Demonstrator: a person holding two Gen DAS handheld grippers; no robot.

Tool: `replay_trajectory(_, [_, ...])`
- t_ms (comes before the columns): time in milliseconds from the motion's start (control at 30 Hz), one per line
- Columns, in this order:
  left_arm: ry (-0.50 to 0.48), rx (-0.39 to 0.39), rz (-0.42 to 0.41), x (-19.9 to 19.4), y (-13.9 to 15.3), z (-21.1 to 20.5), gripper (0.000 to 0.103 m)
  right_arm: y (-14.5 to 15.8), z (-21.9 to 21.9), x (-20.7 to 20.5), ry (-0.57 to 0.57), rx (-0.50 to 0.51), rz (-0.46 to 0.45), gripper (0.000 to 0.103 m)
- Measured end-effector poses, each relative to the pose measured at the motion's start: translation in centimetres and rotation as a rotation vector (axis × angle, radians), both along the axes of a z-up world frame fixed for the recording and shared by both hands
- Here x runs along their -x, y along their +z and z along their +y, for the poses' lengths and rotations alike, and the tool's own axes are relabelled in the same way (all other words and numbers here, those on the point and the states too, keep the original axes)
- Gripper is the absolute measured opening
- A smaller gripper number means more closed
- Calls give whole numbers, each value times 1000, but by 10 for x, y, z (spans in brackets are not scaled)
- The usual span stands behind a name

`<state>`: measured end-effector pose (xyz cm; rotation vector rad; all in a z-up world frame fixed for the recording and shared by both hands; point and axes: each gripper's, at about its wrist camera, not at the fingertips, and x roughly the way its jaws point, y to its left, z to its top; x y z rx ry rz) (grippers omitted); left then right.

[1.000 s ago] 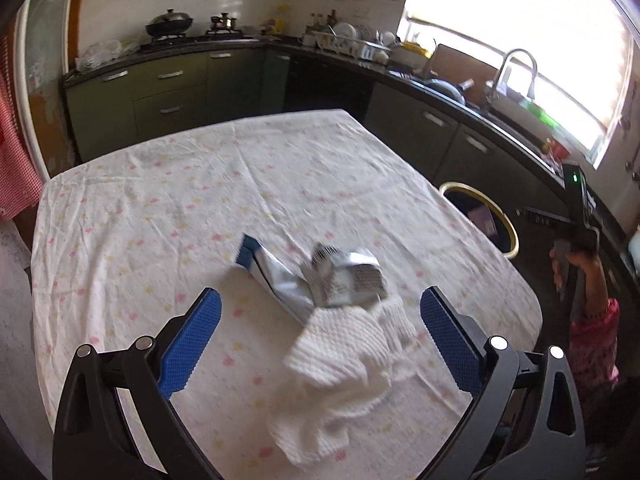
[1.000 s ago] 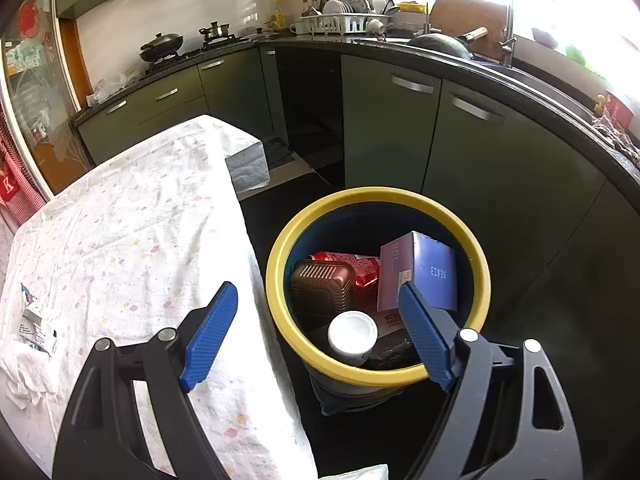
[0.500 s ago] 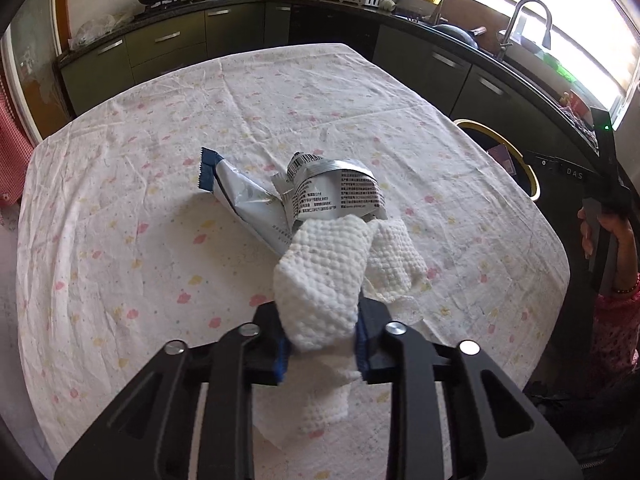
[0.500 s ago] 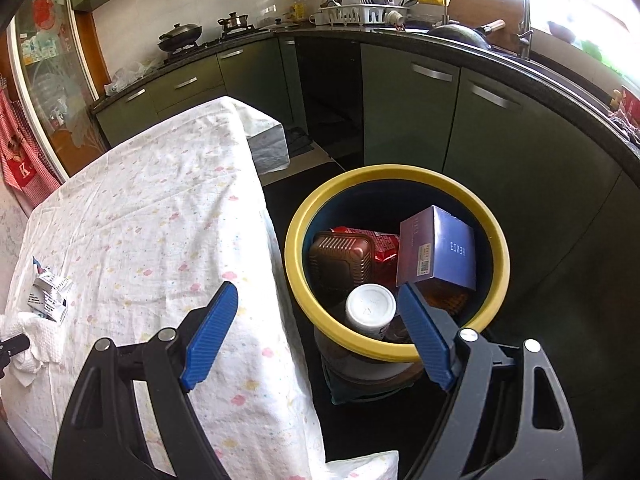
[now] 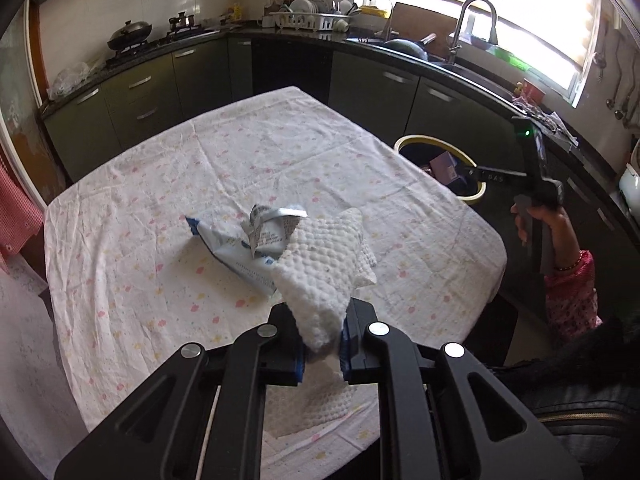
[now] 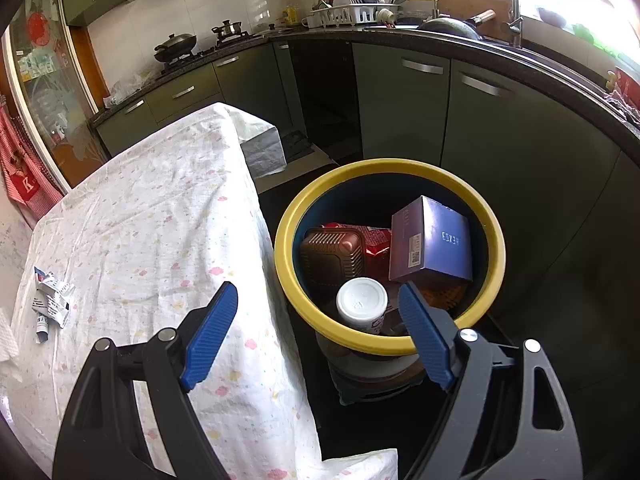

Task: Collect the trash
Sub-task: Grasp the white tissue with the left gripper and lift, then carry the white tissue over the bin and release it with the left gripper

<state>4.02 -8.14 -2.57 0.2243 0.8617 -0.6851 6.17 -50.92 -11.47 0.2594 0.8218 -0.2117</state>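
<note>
My left gripper (image 5: 322,346) is shut on a white textured paper towel (image 5: 320,268) and holds it up off the table. A crumpled white and blue wrapper (image 5: 248,240) lies on the flowered tablecloth just beyond it; it also shows in the right wrist view (image 6: 52,300). My right gripper (image 6: 316,332) is open and empty, held above the near rim of the yellow-rimmed trash bin (image 6: 288,220). The bin also shows in the left wrist view (image 5: 404,142), off the table's right edge. It holds a purple box (image 6: 432,240), a brown container (image 6: 332,252) and a white-lidded cup (image 6: 362,300).
The table with the tablecloth (image 5: 200,160) has its right edge next to the bin. Dark green kitchen cabinets (image 6: 480,120) run behind and right of the bin, with a sink and faucet (image 5: 472,16) above. A stove with pans (image 5: 132,36) is at the back left.
My left gripper closed on the paper towel and lifted it off the table. The right gripper stayed open over the bin and shifted only slightly.
</note>
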Motion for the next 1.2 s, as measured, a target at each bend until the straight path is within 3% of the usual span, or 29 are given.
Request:
replay_trajectory(200, [-80,40,-32,-19,50,-40,13,5,-11,13,-23,3,-20,78])
replay_trajectory(400, [-215,50,-46,-48,63,-130,13,10,-42,34,-98,3,-35,78])
replay_trajectory(567, [-312,62,3,-83,52,-225,14,5,-74,54,-173,-31,-46,78])
replay_trajectory(867, [-388,-25,63,-144,-5,-388,18,-9,-112,70,-245,-83,-36,78])
replay_trajectory(900, [-389,-30,80,-150,-13,-404,22,-11,-114,71,-250,-89,-34,78])
replay_trajectory(1067, [-360,-76,103,-166,-50,-454,62,-15,-119,73,-258,-104,-27,78])
replay_trajectory(1200, [-351,-21,85,-165,-39,-446,80,-15,-119,74,-252,-105,-27,78])
